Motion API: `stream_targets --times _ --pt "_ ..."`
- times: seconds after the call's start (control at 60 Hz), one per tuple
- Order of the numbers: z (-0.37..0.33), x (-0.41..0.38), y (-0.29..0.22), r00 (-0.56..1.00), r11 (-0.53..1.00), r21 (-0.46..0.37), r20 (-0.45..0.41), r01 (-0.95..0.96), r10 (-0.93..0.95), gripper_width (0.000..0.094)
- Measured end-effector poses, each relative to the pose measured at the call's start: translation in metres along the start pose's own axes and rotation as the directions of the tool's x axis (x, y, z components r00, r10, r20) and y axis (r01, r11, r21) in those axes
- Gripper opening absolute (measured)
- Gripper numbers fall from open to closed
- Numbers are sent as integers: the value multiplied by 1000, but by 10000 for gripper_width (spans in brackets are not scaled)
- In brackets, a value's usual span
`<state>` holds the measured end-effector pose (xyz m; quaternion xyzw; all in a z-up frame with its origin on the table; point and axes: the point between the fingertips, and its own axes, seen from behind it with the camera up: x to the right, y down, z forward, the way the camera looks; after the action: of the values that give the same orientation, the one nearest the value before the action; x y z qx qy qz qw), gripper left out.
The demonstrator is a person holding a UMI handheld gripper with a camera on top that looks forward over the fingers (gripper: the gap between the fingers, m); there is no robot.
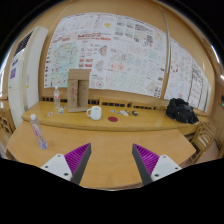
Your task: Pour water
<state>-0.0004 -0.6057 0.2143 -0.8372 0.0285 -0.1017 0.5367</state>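
Observation:
My gripper [111, 160] is open and empty, its two purple-padded fingers [74, 158] spread wide over bare wooden table [110, 140]. A clear plastic water bottle with a pink cap [37, 131] stands on the table, beyond and left of the left finger. A white cup [95, 113] sits farther off on the back counter, well beyond the fingers. Nothing is between the fingers.
On the back counter [140, 118] stand a cardboard box [78, 85], a slim bottle [57, 99], a small red item [112, 119] and a black bag [181, 110]. The wall behind holds large posters [110, 45]. A whiteboard [22, 65] stands at the left.

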Motion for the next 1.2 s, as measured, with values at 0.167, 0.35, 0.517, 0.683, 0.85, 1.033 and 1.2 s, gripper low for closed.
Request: stream_targets --times 0.167,0.35,0.517,0.683,0.85,1.033,1.2 --pt "-2 -29 42 1000 998 -47 3 28 -28 847" --pt "-4 -112 114 999 993 -116 41 31 -27 851" --pt "9 -233 152 994 987 -163 107 -11 29 854" --pt "64 -358 127 979 994 -102 200 -31 51 854" --pt "137 -423 69 974 999 10 224 -49 46 857" --pt "197 -441 38 980 995 85 198 -55 37 691" --pt "203 -446 33 973 990 126 228 -58 28 450"
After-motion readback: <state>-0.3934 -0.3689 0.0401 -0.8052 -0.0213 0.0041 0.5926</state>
